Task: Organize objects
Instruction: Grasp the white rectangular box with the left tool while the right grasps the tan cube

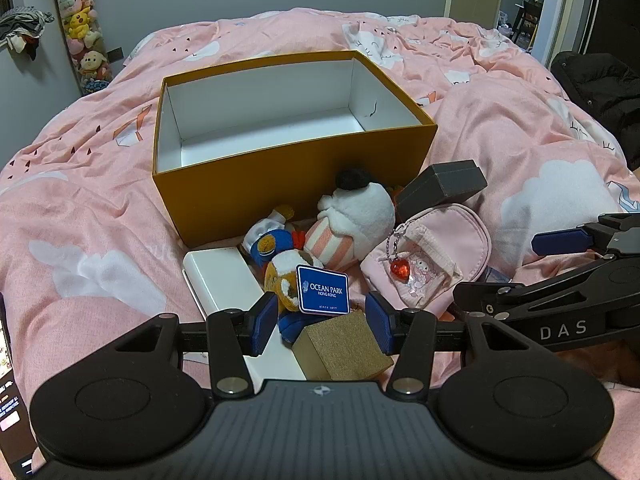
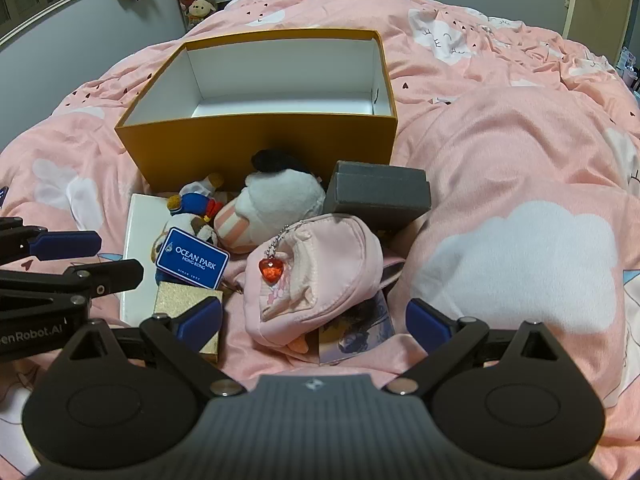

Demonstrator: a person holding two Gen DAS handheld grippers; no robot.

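An open, empty yellow box (image 1: 288, 168) (image 2: 260, 140) stands on the pink bed. In front of it lie a white striped plush (image 1: 356, 208), a small sailor-duck plush (image 1: 268, 240), a brown plush with a blue tag (image 1: 322, 288), a grey box (image 1: 440, 188), a white flat box (image 1: 220, 276) and a gold box (image 1: 340, 344). My left gripper (image 1: 322, 324) is open, hovering over the gold box and tagged plush. My right gripper (image 2: 314, 320) is wide open around a pink pouch (image 2: 320, 268) with a red heart charm (image 2: 271, 267), without touching it.
A picture card (image 2: 360, 332) pokes out from under the pouch. A black jacket (image 1: 592, 92) lies at the bed's right edge. A column of plush toys (image 1: 80, 28) stands by the far wall. The duvet (image 2: 500, 160) bulges to the right of the pile.
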